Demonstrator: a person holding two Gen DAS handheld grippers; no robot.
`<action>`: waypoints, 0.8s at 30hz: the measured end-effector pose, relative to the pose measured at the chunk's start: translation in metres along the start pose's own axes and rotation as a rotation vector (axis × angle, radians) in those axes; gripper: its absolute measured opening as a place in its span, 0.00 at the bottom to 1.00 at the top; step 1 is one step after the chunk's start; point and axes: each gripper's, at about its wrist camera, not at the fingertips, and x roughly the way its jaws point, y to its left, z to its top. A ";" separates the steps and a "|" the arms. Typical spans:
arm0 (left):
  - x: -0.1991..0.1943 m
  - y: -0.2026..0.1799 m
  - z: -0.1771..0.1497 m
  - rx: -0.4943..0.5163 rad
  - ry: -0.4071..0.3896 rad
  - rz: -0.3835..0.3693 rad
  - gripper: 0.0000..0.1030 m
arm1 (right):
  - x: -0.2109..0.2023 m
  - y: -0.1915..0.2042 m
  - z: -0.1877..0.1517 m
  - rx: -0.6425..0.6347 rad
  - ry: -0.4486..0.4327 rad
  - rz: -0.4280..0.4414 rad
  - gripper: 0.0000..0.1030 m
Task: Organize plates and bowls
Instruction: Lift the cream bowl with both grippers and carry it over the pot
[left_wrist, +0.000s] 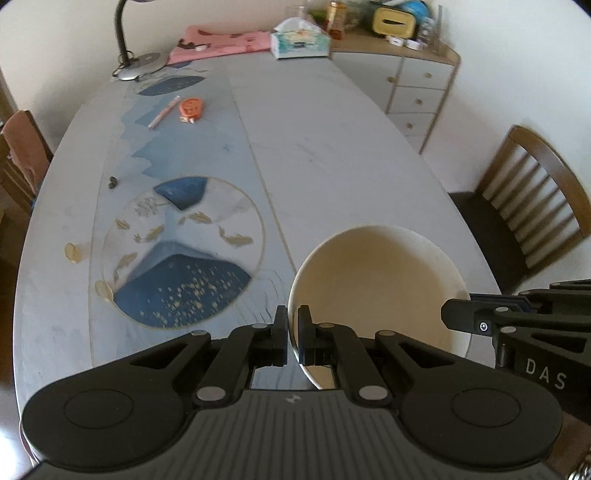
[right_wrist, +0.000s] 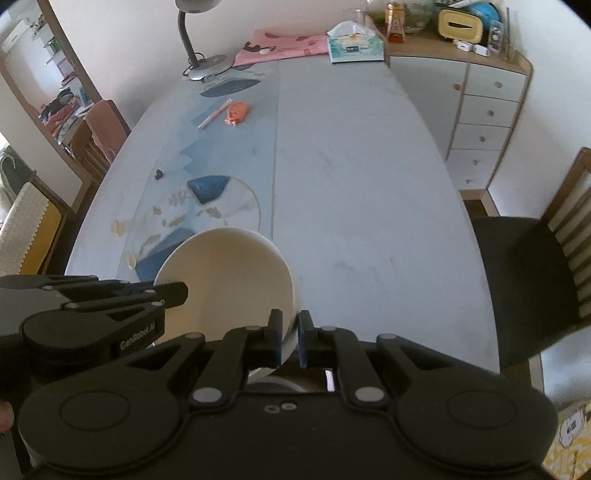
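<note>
While both grippers point steeply down over the table (left_wrist: 332, 155), the cream bowl (left_wrist: 373, 280) hangs between them: the left gripper (left_wrist: 292, 332) has its fingers pinched on the bowl's left rim, and the right gripper (right_wrist: 290, 334) has its fingers closed on the opposite rim.

Cream bowl (left_wrist: 373, 280): smooth, glazed-looking ceramic with a soft sheen. Grippers, left (left_wrist: 292, 325) and right (right_wrist: 290, 328): matt black plastic with small bare-metal pivot pins. Table (left_wrist: 332, 155): smooth, pale marble-like top, faintly glossy. At its far edge, pink cloth (left_wrist: 221, 44), cardboard tissue box (left_wrist: 300, 43), metal-based lamp (left_wrist: 138, 64). Wooden slatted chair (left_wrist: 532, 192).
</note>
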 end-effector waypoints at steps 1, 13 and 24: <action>-0.002 -0.002 -0.004 0.007 0.004 -0.007 0.04 | -0.002 -0.001 -0.006 0.007 0.002 -0.004 0.08; -0.006 -0.029 -0.053 0.094 0.050 -0.065 0.04 | -0.015 -0.015 -0.067 0.090 0.030 -0.026 0.08; 0.009 -0.033 -0.084 0.122 0.065 -0.061 0.04 | -0.006 -0.009 -0.093 0.066 0.044 -0.062 0.08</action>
